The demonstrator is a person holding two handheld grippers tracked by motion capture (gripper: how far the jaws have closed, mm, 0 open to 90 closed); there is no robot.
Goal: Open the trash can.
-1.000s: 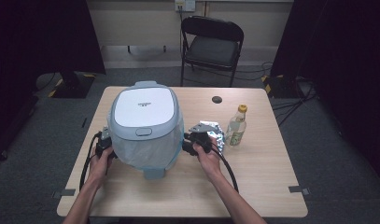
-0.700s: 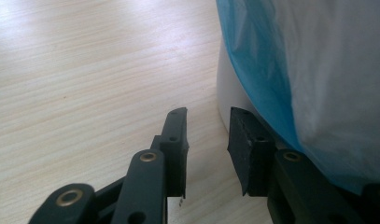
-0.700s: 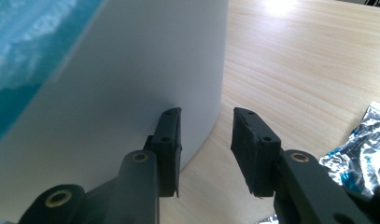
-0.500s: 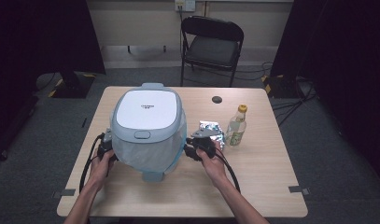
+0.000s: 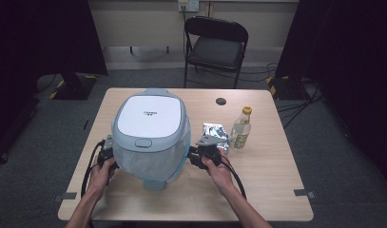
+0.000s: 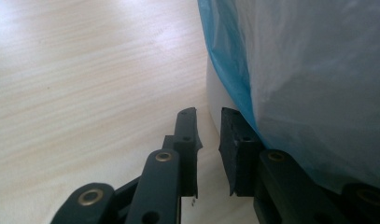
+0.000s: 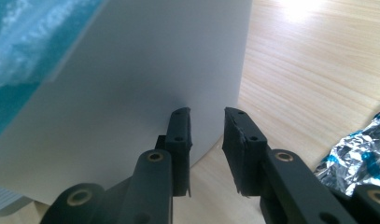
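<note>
Nearest me, at the bottom of the high view, my two hands flank the big bagged cooker [image 5: 150, 126] at centre frame, which sits on the table [image 5: 272, 190] towards its left half.

The left gripper [image 5: 107, 152] sits at the cooker's lower left. In its own view its fingers [image 6: 186, 135] are drawn down to a narrow slit with nothing in it, the right-hand one against the blue-tinted plastic bag [image 6: 318, 70] around the body. The right gripper [image 5: 197, 154] is at the cooker's lower right. Its fingers [image 7: 180, 130] have just been closing and stand a little apart with nothing between them, close to the smooth white wall.

My worry is that neither pair has a bite on anything. If I push or lift from here, I expect bare pads to slide on slick film and a curved shell, and the bag may snag and tear. Uneven pressure from the two sides could twist the cooker.

Farther up and to the right lie a crumpled foil packet [image 5: 215, 134], just beyond my right hand, and then an upright bottle [image 5: 240, 129]. A slip that way could topple the bottle. Beyond them are a small dark cap [image 5: 221, 101] and a folding chair [image 5: 215, 47] at the top.
</note>
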